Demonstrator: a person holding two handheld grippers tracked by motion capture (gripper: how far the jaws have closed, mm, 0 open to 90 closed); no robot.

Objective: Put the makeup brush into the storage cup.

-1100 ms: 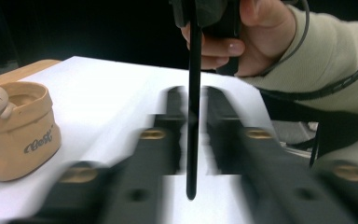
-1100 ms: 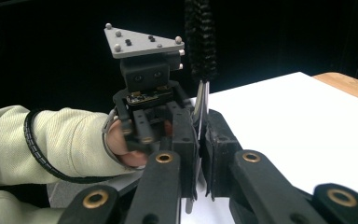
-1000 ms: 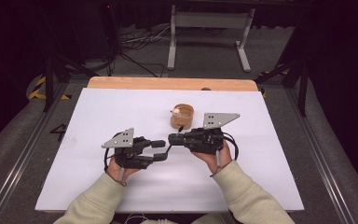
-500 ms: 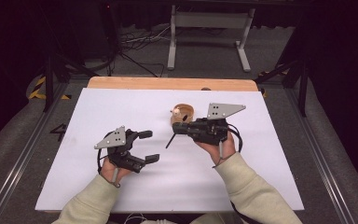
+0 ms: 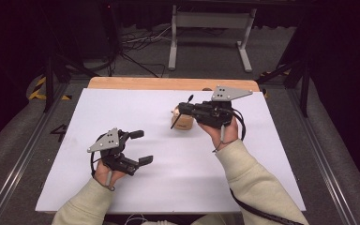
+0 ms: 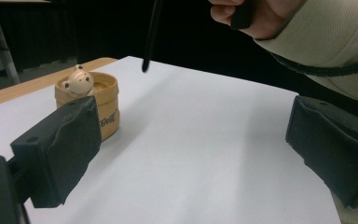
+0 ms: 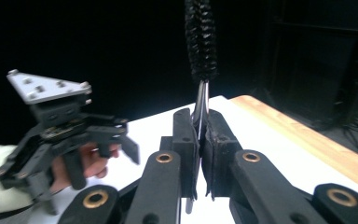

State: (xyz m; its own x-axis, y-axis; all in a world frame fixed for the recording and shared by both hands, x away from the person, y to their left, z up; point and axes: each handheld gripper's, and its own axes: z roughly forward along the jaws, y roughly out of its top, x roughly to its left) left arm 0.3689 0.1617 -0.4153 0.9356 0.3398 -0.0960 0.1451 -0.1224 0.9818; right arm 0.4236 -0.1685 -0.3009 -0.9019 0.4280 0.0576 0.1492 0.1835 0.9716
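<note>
High view has you at the table (image 5: 168, 187) with a gripper in each hand. Your right gripper (image 5: 183, 111) is up at the far side, right of the middle, fingers clenched on a thin black brush (image 5: 180, 112). It's pinched by the wire stem: in the right gripper view you can see the stem (image 7: 199, 105) squeezed between the two pads, with the bristly black head (image 7: 200, 37) sticking straight up above them and a bit of the stem poking out below.

The brush hangs just over the near-left edge of the little tan cup (image 5: 183, 123), which sits on the white sheet right beside that gripper. Can't tell if the brush actually touches the cup. From the left gripper view the brush tip (image 6: 145, 65) looks to be in the air, above and to the side of the cup (image 6: 103, 105), and there's a small bear figure (image 6: 77, 80) sitting inside the cup.

Your left gripper (image 5: 140, 147) is well apart from all that, down at the near left of the sheet. Its fingers (image 6: 60, 154) have just been opening and now stand wide, released, nothing between them but bare white table.
</note>
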